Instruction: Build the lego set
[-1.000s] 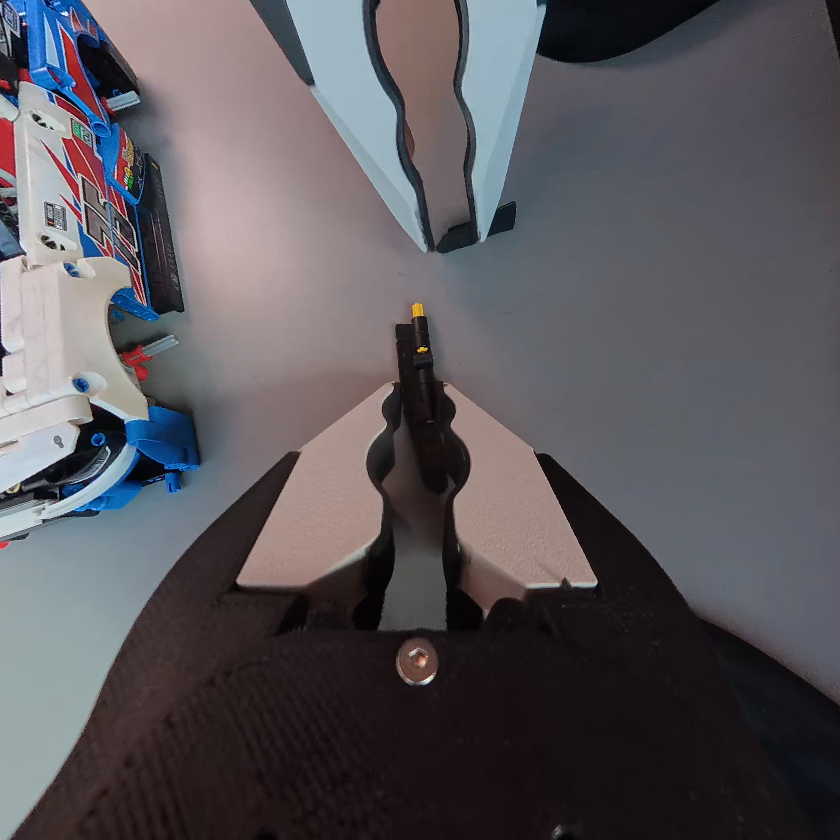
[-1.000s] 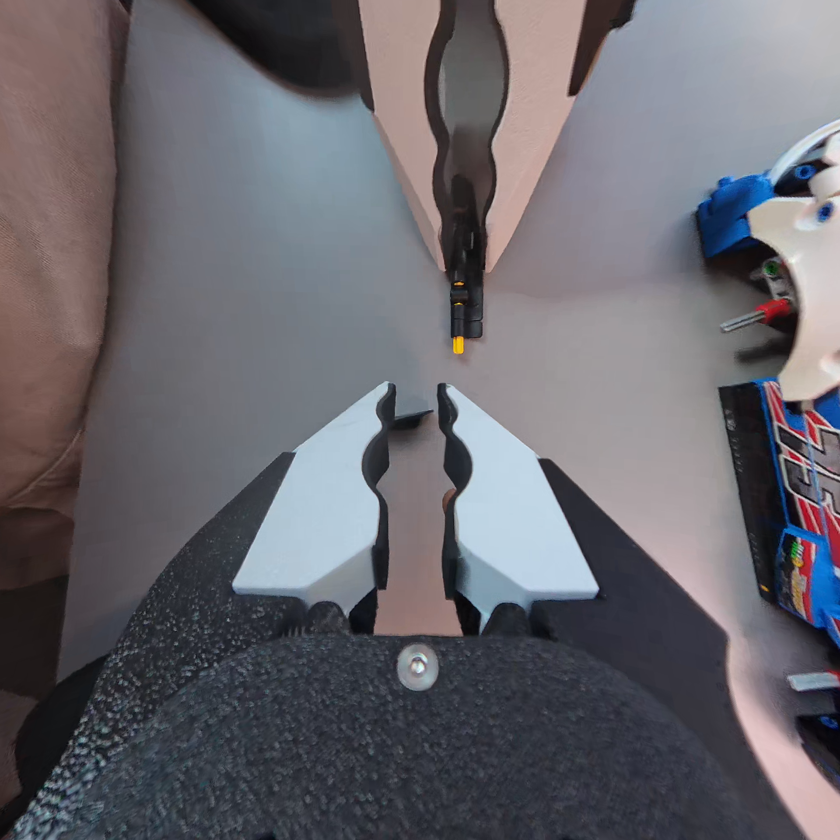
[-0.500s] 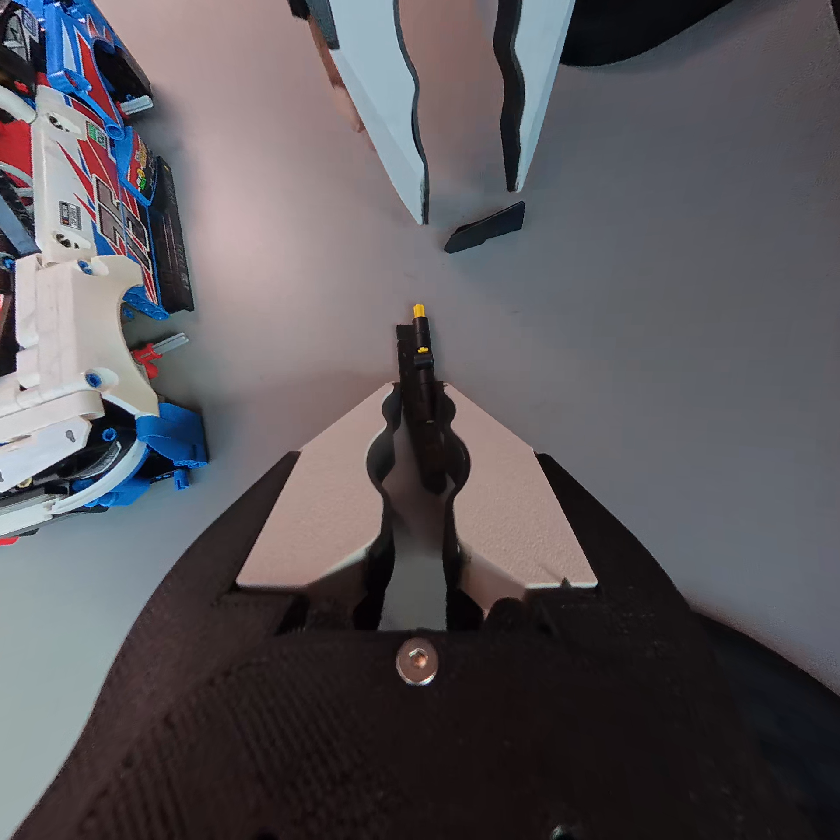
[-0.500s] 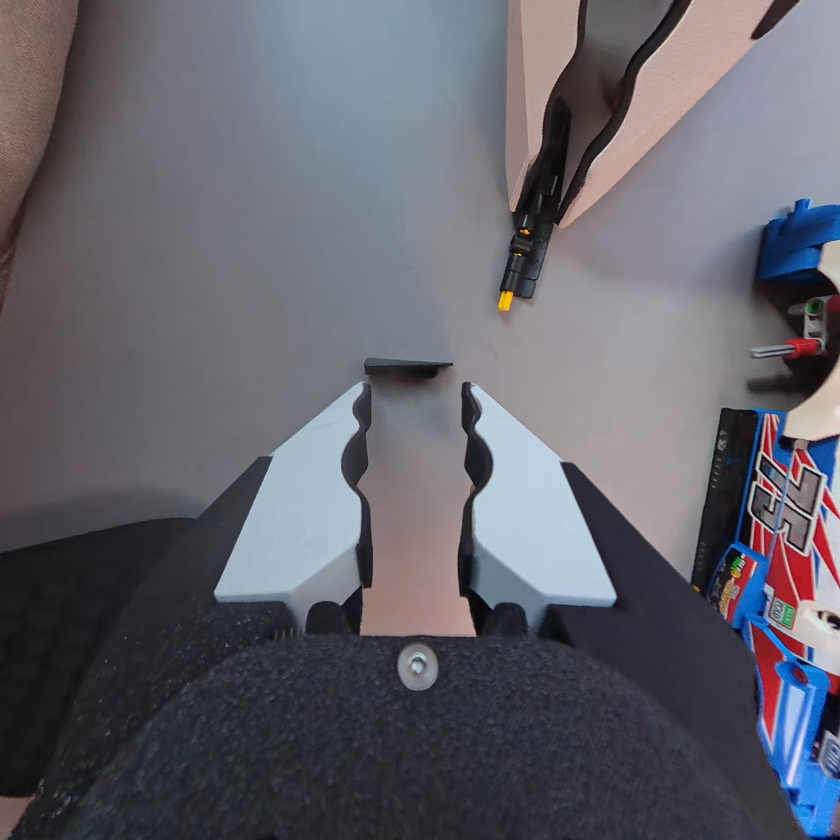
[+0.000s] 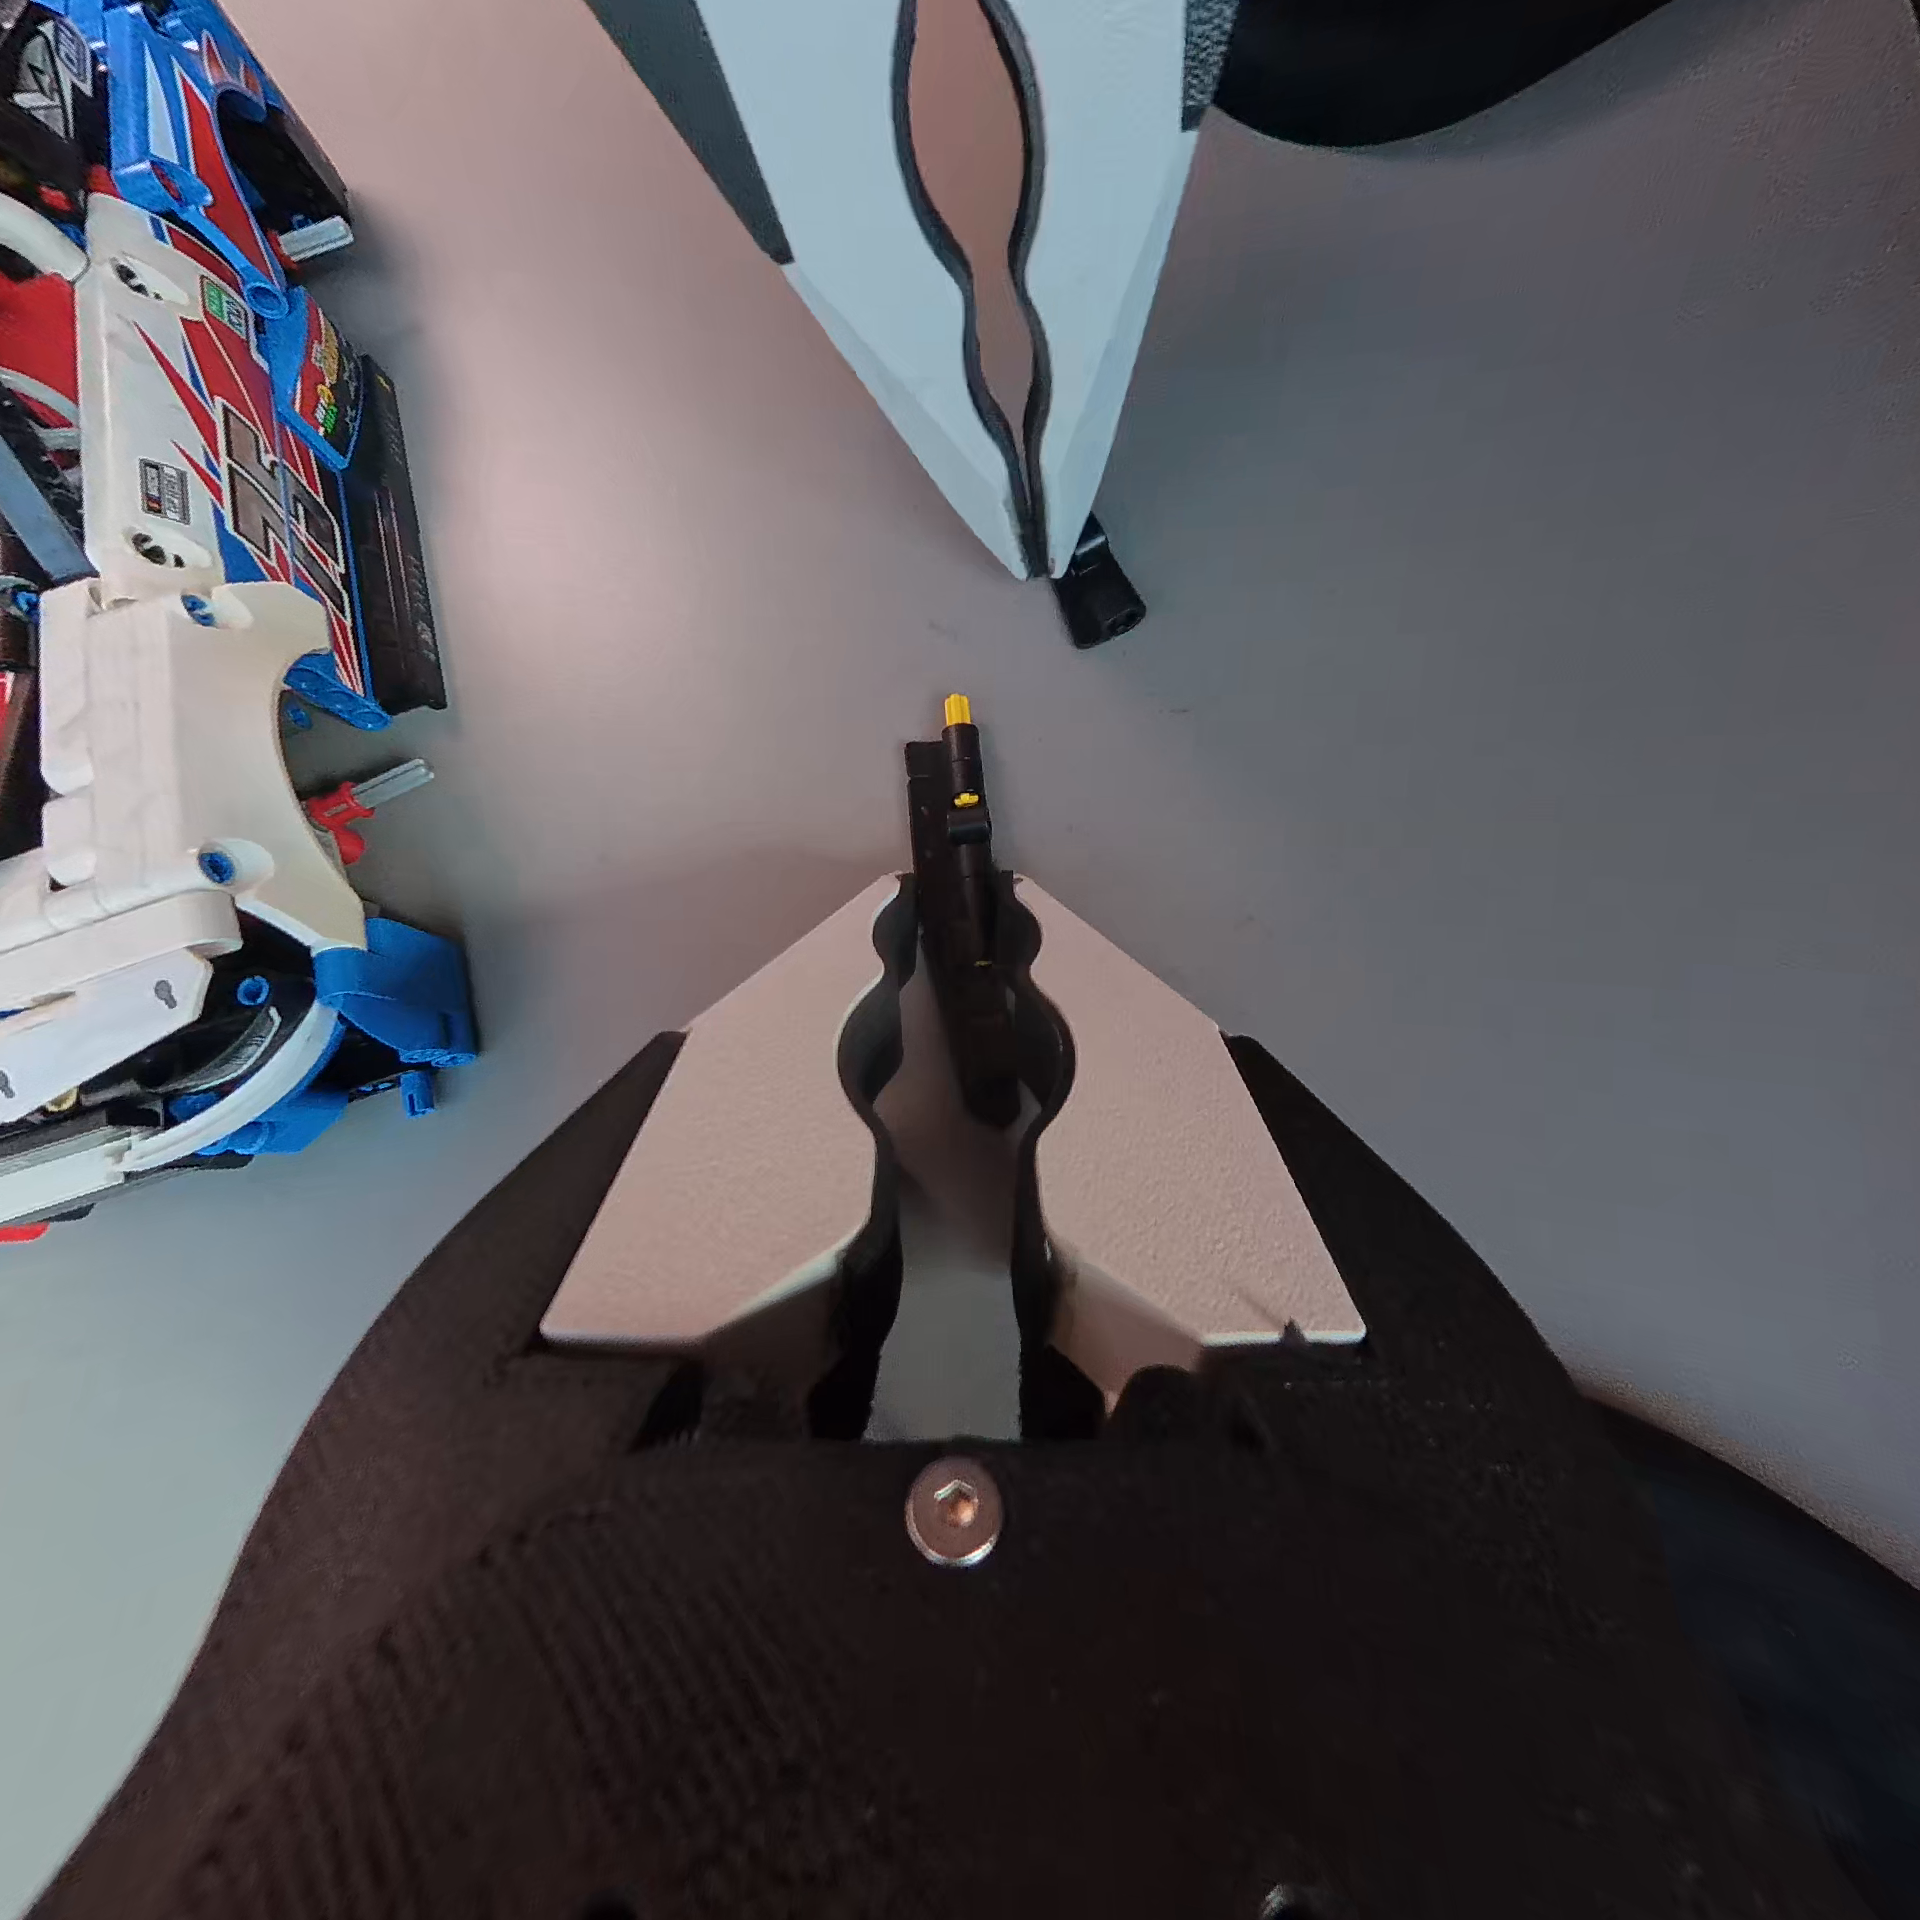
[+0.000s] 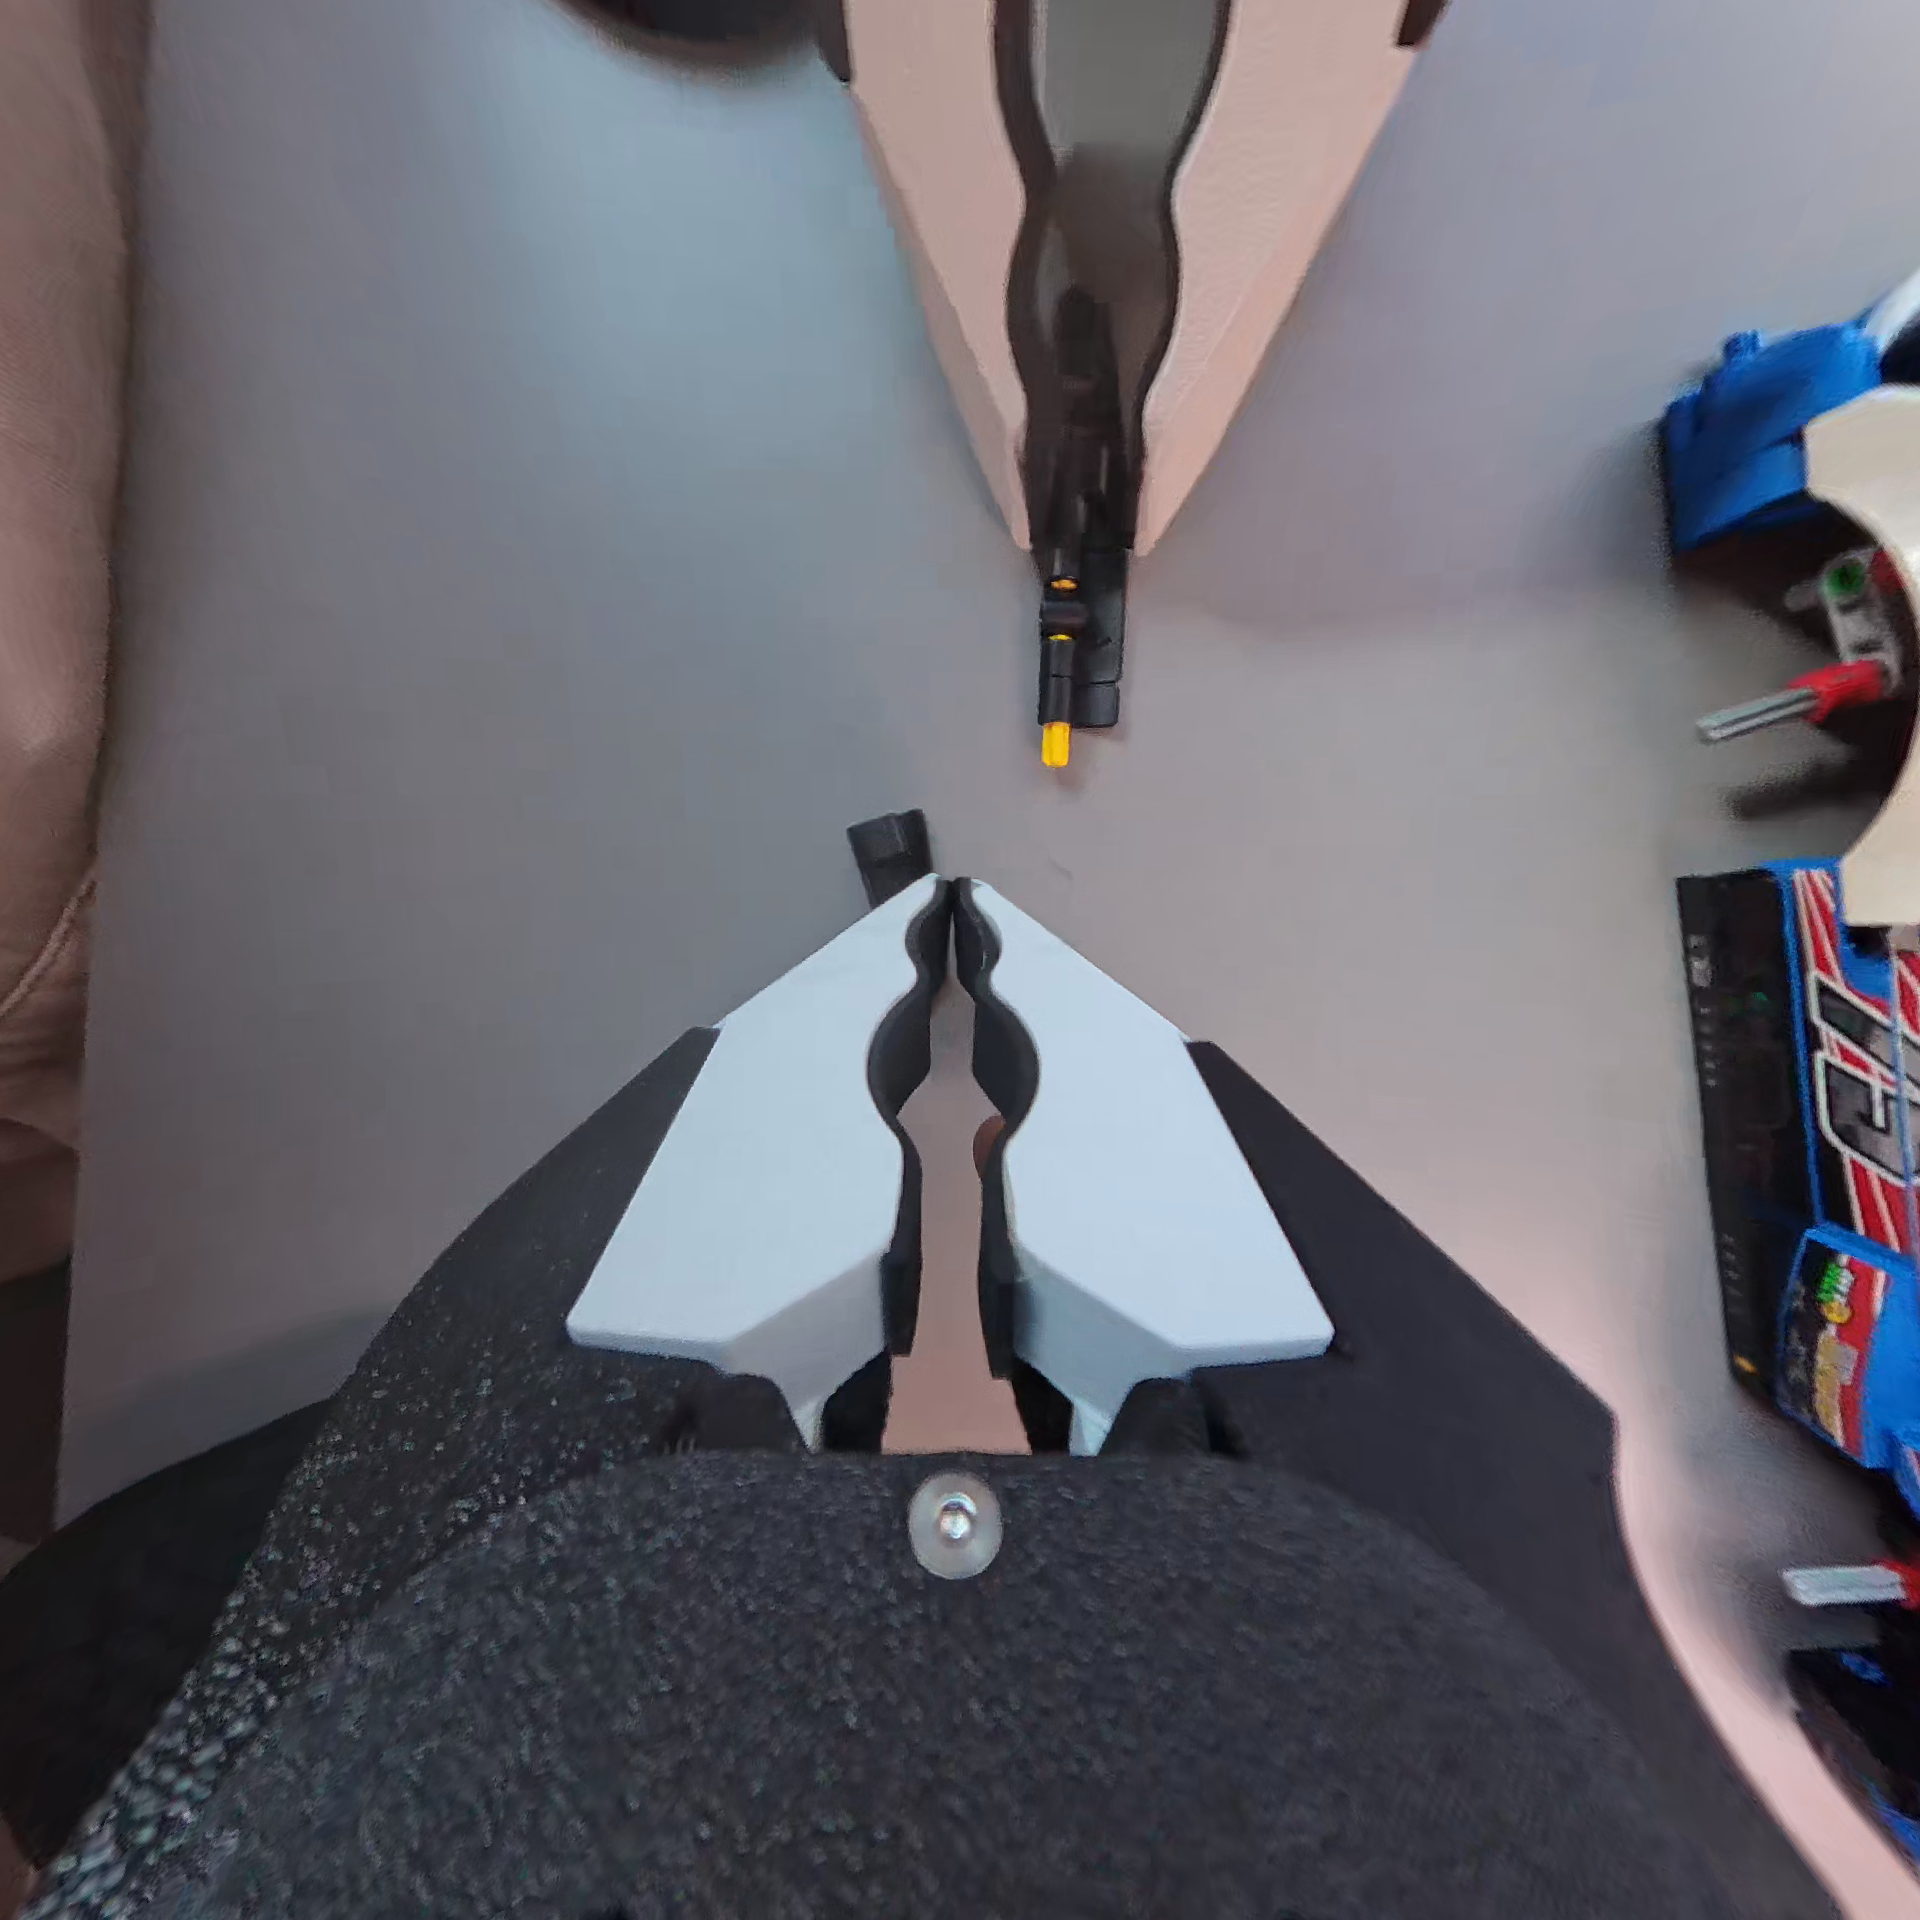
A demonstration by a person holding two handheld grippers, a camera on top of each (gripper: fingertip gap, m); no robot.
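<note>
Grey table (image 5: 1558, 727) — only right wrist view shows beige cloth (image 6: 52, 623).

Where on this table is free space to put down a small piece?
Free: the grey table beyond the small black piece, away from the lego car. Crowded: along the car, and between the left gripper and right gripper.

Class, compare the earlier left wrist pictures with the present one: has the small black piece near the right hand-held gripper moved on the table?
Yes. The small black piece lay flat half a second ago; now it stands on end, shut in the right hand-held gripper.
</note>
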